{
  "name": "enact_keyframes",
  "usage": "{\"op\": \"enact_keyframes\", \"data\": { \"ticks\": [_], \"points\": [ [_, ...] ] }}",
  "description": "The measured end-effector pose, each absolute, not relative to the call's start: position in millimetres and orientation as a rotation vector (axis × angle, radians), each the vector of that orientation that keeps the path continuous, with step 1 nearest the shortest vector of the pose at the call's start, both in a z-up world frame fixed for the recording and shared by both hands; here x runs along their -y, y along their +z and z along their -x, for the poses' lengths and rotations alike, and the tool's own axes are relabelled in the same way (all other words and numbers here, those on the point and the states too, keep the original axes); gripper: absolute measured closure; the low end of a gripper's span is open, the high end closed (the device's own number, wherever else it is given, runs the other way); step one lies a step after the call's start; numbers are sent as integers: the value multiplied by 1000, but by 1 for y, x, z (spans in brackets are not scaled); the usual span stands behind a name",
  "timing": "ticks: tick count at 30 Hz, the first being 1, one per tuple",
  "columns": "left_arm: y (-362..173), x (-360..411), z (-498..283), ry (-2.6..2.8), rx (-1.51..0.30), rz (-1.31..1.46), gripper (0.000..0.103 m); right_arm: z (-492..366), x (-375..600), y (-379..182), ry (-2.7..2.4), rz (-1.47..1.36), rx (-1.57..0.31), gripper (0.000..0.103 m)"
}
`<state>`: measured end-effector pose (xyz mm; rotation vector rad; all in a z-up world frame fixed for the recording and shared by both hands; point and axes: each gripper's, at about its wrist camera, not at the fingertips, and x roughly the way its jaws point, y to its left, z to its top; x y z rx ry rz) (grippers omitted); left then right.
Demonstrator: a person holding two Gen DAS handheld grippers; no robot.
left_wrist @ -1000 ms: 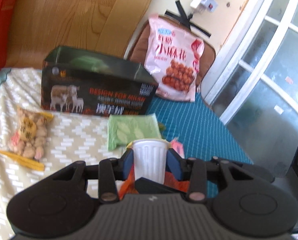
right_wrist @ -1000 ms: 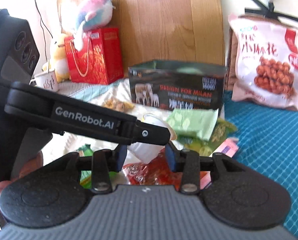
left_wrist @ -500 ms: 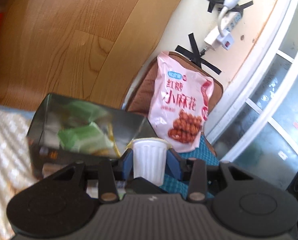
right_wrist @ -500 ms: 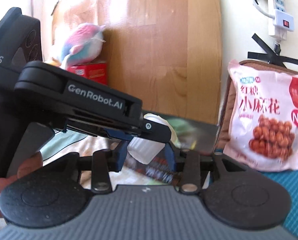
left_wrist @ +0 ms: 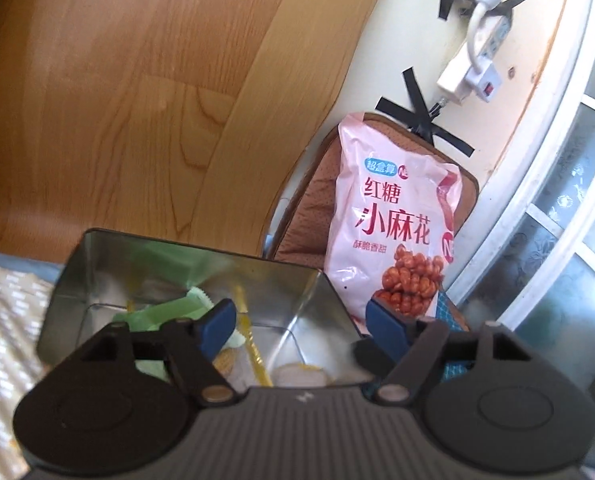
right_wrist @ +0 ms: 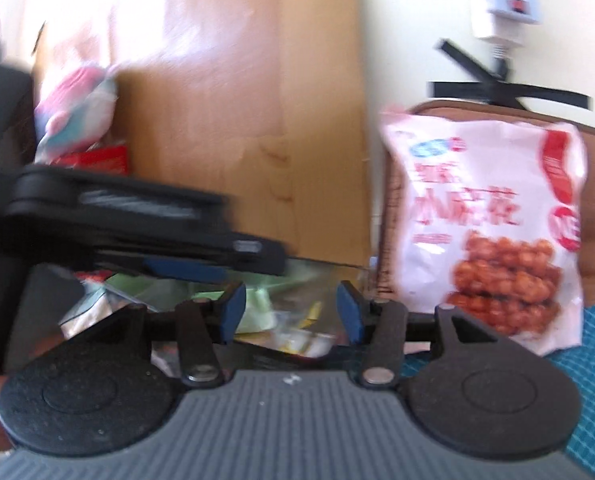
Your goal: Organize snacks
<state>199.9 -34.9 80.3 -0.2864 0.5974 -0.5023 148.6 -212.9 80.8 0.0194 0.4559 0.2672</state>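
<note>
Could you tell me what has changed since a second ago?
The left gripper carried the ribbed white plastic cup over the open metal tin; its jaws are opening and the cup now lies inside. The right gripper followed, opening, empty. The pink snack bag stayed put.

The left gripper [left_wrist: 299,324] has a ribbed grey housing, two round black discs, black linkage arms with silver screw heads, and blue pads on its fingertips [left_wrist: 216,325]. The right gripper [right_wrist: 287,312] is built alike: grey ribbed body, black discs and arms, silver screws, blue pads.
</note>
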Motion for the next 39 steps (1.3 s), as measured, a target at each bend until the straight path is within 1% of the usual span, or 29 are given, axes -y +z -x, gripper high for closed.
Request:
{"op": "enact_keyframes", "data": {
  "ticks": [4,5,6,9,16,18,23,28,34,39],
  "points": [
    [73,25,-174,-515,-599,277,29,-133,246,71,229,-140,-537,49],
    [73,23,-164,-505,-566,256,26,-127,253,66,230,-177,-563,49],
    [72,24,-156,-493,-572,232,23,-122,259,62,232,-211,-587,49],
    [63,21,-142,-518,-631,248,23,-100,267,51,218,-274,-636,49],
    [42,5,-85,-471,-655,210,23,-46,260,32,219,-344,-690,49],
    [38,0,-67,-448,-644,199,23,-36,255,36,230,-349,-667,49],
    [32,-16,-24,-358,-595,164,22,-18,229,38,246,-255,-654,49],
    [21,-49,5,-275,-590,221,22,5,197,39,328,-134,-644,47],
    [12,-88,13,-207,-578,386,22,24,166,41,613,-30,-662,46],
    [10,-94,13,-210,-563,424,22,28,168,43,596,-38,-643,46]
  ]
}}
